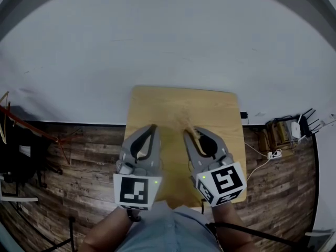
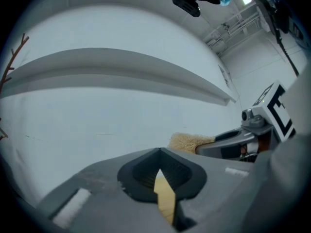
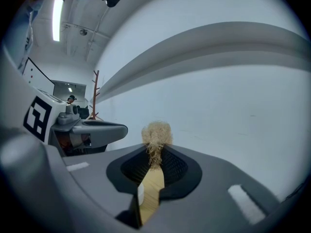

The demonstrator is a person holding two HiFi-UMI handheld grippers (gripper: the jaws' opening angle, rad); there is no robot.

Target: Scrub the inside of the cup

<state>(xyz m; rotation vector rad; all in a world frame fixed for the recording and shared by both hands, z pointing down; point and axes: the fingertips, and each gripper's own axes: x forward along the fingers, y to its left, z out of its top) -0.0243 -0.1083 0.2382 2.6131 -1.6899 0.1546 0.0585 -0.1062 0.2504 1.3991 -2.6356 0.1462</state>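
Now | left gripper (image 2: 159, 152) jaws clenched, empty | right gripper (image 3: 156, 152) jaws grasping straw scrubber (image 3: 156, 132) | both over desk (image 1: 178, 104)

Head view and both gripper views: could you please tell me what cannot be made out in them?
- Cup: in no view; left gripper and right gripper cover the near part of the wooden table, head view.
- Scrubber: only its fibrous tuft shows; the right gripper hides the rest, right gripper view.
- Devices and cables at the right edge: too small, head view.
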